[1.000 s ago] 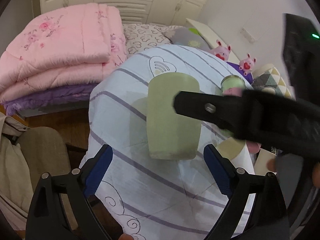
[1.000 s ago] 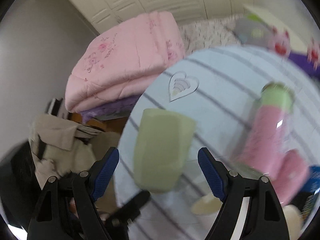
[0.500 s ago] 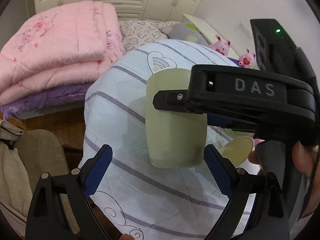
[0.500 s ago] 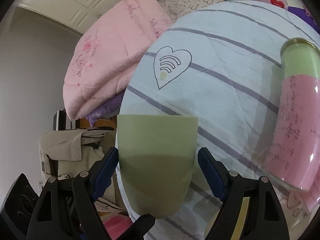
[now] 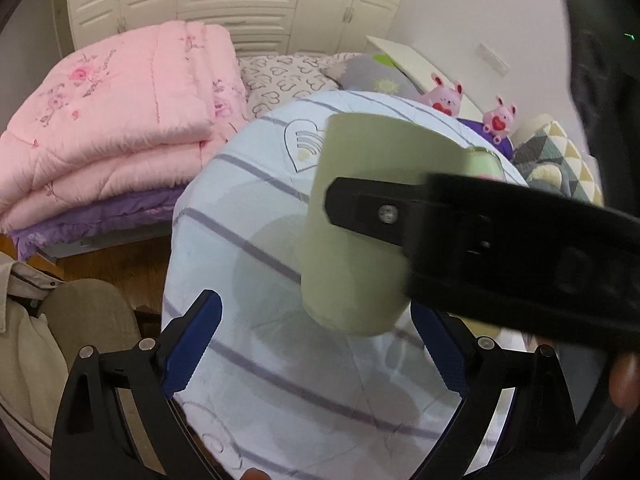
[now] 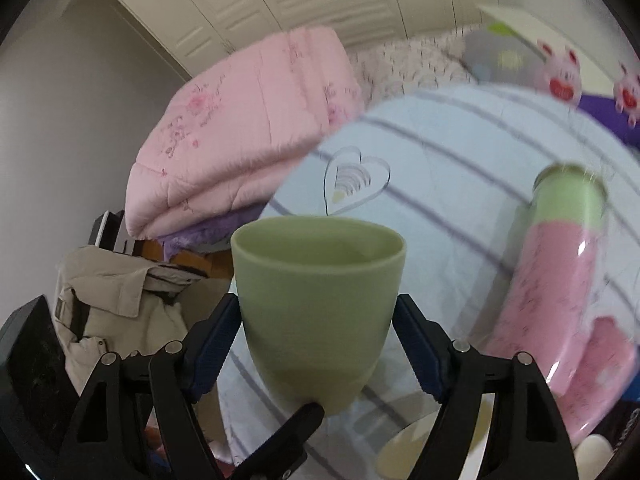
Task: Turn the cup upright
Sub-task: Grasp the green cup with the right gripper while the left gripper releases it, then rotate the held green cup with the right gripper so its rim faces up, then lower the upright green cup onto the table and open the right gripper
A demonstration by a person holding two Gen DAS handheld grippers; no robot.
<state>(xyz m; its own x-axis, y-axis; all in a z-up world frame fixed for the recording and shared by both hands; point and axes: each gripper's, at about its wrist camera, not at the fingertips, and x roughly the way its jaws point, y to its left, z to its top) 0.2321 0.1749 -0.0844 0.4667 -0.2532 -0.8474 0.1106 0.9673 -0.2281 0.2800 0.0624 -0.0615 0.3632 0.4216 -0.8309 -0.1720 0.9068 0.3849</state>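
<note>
A pale green cup sits between the blue pads of my right gripper, which is shut on it and holds it above the striped blue tablecloth with its open mouth up. In the left wrist view the same cup hangs in the air, with the right gripper's black finger across it. My left gripper is open and empty, just below and in front of the cup.
A pink and green bottle stands on the cloth to the right. A pale round lid lies near the front. Folded pink quilts lie on the bed behind. A beige coat hangs at the left.
The right gripper has closed on the cup, lifted it off the cloth and turned it from mouth down to mouth up. The left gripper has stayed open in place.
</note>
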